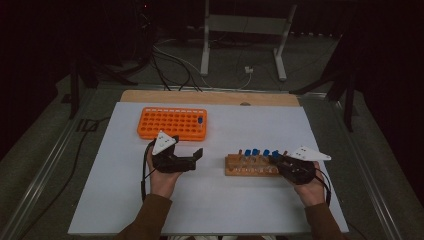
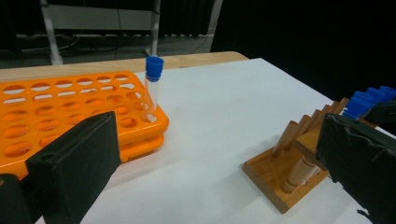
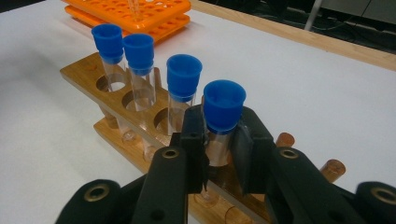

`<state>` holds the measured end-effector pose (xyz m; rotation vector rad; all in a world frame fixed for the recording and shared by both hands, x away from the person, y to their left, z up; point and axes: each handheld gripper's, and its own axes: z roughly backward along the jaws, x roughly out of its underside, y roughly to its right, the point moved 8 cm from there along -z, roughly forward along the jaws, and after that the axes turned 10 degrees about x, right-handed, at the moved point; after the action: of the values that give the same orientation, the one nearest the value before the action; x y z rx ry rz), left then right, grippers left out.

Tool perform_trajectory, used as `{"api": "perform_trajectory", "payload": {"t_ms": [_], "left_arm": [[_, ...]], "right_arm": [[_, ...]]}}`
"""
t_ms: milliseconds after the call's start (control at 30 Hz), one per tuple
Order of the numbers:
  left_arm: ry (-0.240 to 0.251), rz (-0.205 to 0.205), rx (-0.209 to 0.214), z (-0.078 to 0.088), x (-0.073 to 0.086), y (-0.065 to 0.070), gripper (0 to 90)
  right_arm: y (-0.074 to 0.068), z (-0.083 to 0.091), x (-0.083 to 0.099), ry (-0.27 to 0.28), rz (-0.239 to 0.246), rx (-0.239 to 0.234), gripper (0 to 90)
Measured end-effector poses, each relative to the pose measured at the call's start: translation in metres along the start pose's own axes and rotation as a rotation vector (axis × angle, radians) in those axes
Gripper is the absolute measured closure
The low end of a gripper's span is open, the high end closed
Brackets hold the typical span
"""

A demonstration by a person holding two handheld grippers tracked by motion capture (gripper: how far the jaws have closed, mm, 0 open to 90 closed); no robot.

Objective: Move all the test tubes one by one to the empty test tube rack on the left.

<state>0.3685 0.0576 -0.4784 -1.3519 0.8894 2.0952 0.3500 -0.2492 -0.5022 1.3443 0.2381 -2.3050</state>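
Right gripper view: right gripper clamps a blue-capped tube; left gripper gapes.

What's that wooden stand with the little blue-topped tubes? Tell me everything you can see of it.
The wooden rack looks like varnished light wood: a flat base, short turned posts and a top bar drilled with round holes. It lies lengthwise on the white table, right of the orange rack. Four clear tubes with blue caps stand upright in it; some holes beside them are empty. The right gripper has its jaws closed around the nearest tube, just under the cap.
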Motion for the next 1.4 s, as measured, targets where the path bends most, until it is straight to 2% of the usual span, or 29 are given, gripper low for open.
{"api": "perform_trajectory", "payload": {"t_ms": [300, 533, 800, 1067, 1200, 1367, 1400], "left_arm": [[-0.007, -0.009, 0.011, -0.003, 0.001, 0.004, 1.1], [-0.018, -0.025, 0.022, -0.006, 0.000, 0.011, 1.1], [-0.002, -0.042, 0.042, -0.008, -0.012, 0.020, 1.1], [-0.019, -0.074, 0.095, -0.020, -0.018, 0.040, 1.4], [-0.022, -0.091, 0.125, -0.026, -0.022, 0.053, 1.4], [-0.028, -0.122, 0.171, -0.035, -0.026, 0.072, 4.3], [-0.030, -0.126, 0.180, -0.037, -0.026, 0.076, 5.4]], "right_arm": [[0.000, 0.003, -0.007, 0.009, -0.010, 0.002, 76.6], [0.002, 0.012, -0.027, 0.027, -0.016, -0.023, 76.7], [0.004, 0.028, -0.045, 0.049, -0.016, -0.034, 76.7], [0.004, 0.037, -0.055, 0.065, -0.011, -0.039, 76.7], [0.000, 0.043, -0.061, 0.085, -0.016, -0.062, 76.7], [-0.009, 0.042, -0.064, 0.082, -0.011, -0.092, 76.7], [-0.013, 0.041, -0.065, 0.084, -0.018, -0.112, 76.6]]}}
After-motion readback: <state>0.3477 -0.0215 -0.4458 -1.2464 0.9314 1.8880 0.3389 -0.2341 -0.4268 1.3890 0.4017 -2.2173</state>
